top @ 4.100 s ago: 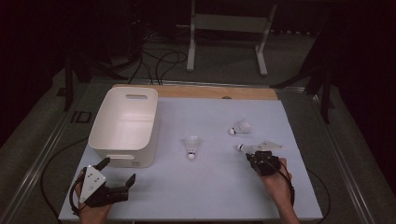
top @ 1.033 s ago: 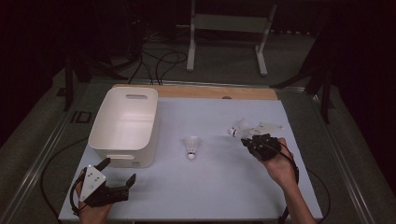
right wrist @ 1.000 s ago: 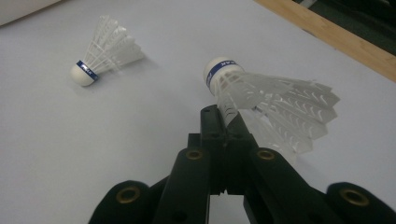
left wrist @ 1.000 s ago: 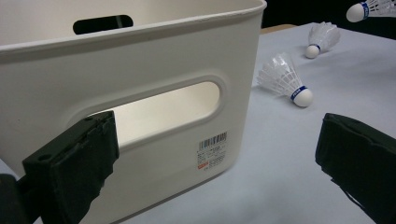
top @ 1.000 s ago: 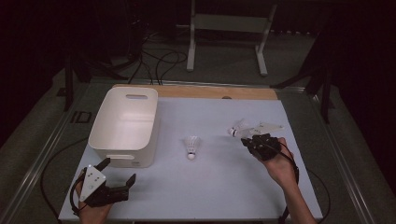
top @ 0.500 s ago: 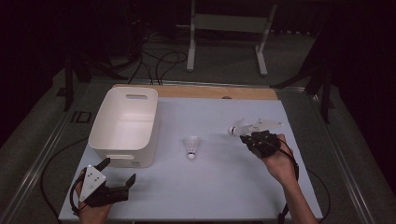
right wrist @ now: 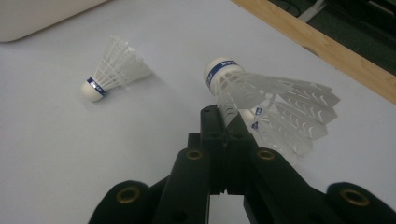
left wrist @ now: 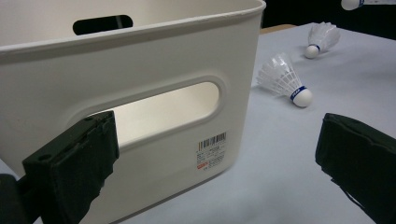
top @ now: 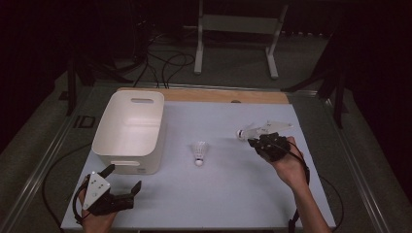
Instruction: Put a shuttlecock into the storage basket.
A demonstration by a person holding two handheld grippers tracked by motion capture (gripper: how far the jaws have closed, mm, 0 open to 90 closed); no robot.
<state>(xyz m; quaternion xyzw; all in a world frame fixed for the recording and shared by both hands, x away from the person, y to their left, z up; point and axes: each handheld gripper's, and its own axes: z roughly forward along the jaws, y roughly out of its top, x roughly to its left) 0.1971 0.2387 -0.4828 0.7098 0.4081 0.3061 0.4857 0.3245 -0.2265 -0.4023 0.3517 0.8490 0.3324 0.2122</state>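
Observation:
My right gripper (top: 253, 141) (right wrist: 223, 116) is shut on the feather skirt of a white shuttlecock (right wrist: 261, 88), held above the table at the right with its blue-banded cork pointing away; the cork (left wrist: 350, 3) also shows in the left gripper view. A second shuttlecock (top: 199, 153) (left wrist: 285, 79) (right wrist: 109, 70) lies on its side mid-table. A third shuttlecock (left wrist: 322, 37) lies just under and behind the held one, partly hidden. My left gripper (top: 124, 177) (left wrist: 215, 154) rests open at the front left, facing the white bin (top: 127, 165) (left wrist: 154, 46).
The bin stands at the left of the pale blue table (top: 223, 194), its handle slot and barcode label toward my left gripper. A wooden strip (top: 218, 95) runs along the far edge. Cables and a metal stand (top: 238, 24) lie beyond the table.
Since four seconds ago my right gripper has carried the shuttlecock away from the front edge, toward the third shuttlecock. Over the last second it has barely shifted. The left gripper has stayed put.

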